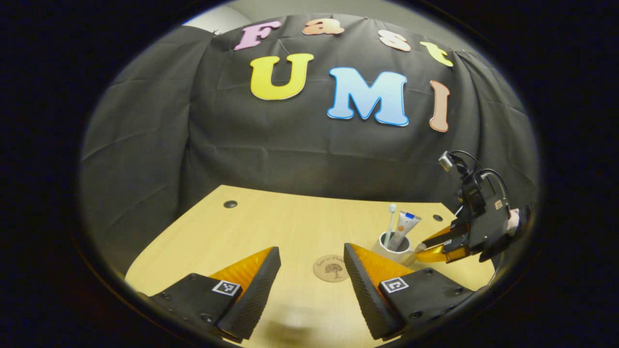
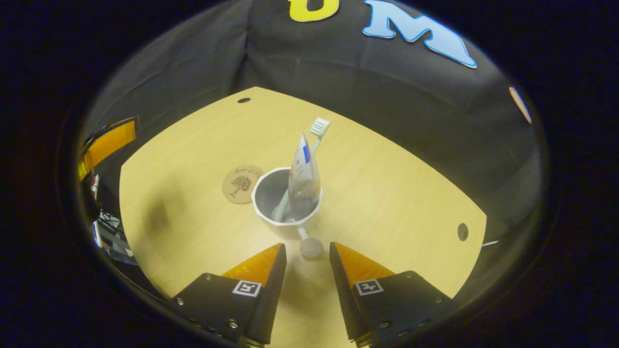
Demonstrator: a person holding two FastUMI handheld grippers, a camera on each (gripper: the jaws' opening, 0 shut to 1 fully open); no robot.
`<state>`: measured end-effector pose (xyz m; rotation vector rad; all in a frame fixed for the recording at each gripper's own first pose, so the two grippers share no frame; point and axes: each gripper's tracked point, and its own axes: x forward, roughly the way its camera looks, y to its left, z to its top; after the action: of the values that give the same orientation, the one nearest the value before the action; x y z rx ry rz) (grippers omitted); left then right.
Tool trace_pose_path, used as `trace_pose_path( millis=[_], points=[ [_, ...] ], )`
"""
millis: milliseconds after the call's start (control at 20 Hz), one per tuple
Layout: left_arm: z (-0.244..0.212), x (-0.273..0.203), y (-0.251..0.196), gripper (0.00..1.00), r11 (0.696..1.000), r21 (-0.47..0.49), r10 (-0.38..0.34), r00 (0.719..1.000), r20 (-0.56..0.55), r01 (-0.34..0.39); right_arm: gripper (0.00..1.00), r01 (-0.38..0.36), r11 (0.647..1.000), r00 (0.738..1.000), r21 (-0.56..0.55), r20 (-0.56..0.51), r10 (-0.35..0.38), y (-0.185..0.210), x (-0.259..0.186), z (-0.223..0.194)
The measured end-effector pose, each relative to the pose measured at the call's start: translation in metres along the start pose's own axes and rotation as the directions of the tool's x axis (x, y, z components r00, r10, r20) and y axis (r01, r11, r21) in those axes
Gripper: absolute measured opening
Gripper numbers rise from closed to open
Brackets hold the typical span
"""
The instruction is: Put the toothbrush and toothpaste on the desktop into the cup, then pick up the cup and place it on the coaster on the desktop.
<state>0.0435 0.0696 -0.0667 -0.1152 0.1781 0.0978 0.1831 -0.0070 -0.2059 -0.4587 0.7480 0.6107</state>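
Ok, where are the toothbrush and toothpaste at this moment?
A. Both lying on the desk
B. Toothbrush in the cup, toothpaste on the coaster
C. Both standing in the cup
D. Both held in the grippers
C: the toothbrush and toothpaste both stand in the cup, which sits on the desk beside the coaster.

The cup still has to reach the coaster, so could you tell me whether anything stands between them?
Nothing visible does. The cup stands just beside the coaster, with bare desktop between them, and the right claw faces the cup's handle.
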Motion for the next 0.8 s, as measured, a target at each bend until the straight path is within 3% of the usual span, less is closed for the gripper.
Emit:
trace_pose_path(
  millis=[150, 550, 600, 700, 800],
  points=[
    [-0.008, -0.002, 0.005, 0.88, 1.000, -0.013, 0.018, 1.000, -0.021, -0.018, 0.55, -0.024, 0.999, 0.999, -0.023, -0.037, 0.023, -0.002, 0.011, -0.001],
    [-0.023, -0.008, 0.022, 0.92, 0.995, -0.049, 0.084, 0.995, -0.048, -0.086, 0.55, -0.079, 0.995, 0.993, -0.053, -0.094, 0.074, 0.000, 0.032, 0.002],
    [-0.025, -0.009, 0.022, 0.92, 0.994, -0.056, 0.090, 0.995, -0.050, -0.093, 0.51, -0.091, 0.994, 0.992, -0.055, -0.098, 0.085, 0.003, 0.034, 0.001],
    [-0.028, -0.010, 0.023, 0.90, 0.992, -0.070, 0.099, 0.993, -0.058, -0.103, 0.27, -0.093, 0.994, 0.992, -0.060, -0.094, 0.087, 0.002, 0.034, 0.003],
    [-0.030, -0.011, 0.022, 0.90, 0.991, -0.080, 0.106, 0.992, -0.066, -0.111, 0.22, -0.091, 0.995, 0.991, -0.048, -0.098, 0.086, 0.000, 0.036, 0.001]
  ],
)
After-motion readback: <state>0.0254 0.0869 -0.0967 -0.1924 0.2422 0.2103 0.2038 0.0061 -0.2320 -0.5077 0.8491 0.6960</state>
